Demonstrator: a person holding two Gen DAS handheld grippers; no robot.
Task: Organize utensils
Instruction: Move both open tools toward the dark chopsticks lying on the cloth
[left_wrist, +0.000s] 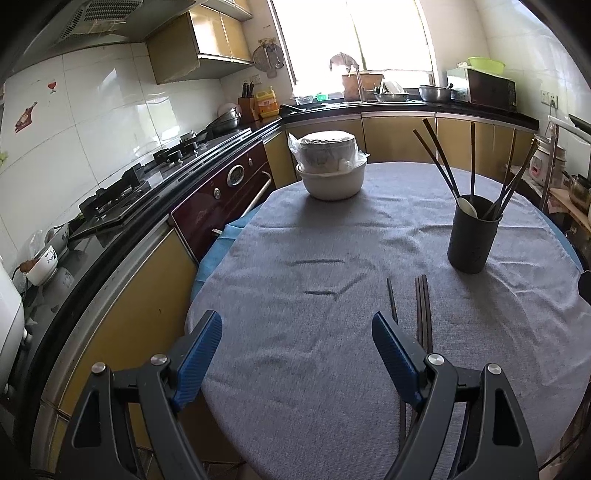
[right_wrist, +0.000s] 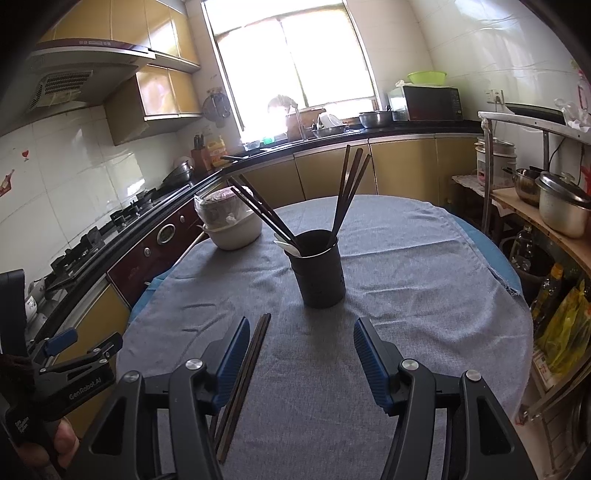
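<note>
A round table (left_wrist: 295, 369) draped in a grey cloth (right_wrist: 406, 295) fills the middle of a kitchen, with a strip of blue under-cloth showing at its left and right rims. The left gripper (left_wrist: 297, 343) hovers over the near left part of the table, its jaws spread wide and holding nothing; its left finger hangs past the cloth's edge, above the gap between table and yellow cabinets (left_wrist: 140, 302). The right gripper (right_wrist: 301, 350) hovers over the near middle, jaws also wide and empty. Loose chopsticks (left_wrist: 424, 310) lie flat on the cloth, pointing away from the cameras: a tight bunch with one more just to its left, all passing under the left gripper's right finger, and in the right wrist view running just beside the right gripper's left finger (right_wrist: 231, 354). Beyond them stands a dark holder (right_wrist: 319, 269), upright, well in from the table's edge, with several chopsticks and a white spoon (right_wrist: 286, 247) leaning out of it. A white bowl (left_wrist: 332, 181) stacked with wrapped dishes sits near the far left rim, well apart from the holder. Bare cloth lies open between bowl, holder and both grippers. A stove counter (left_wrist: 147, 177) runs close along the table's left side, and a shelf with pots (right_wrist: 554, 206) stands beside its right rim.
</note>
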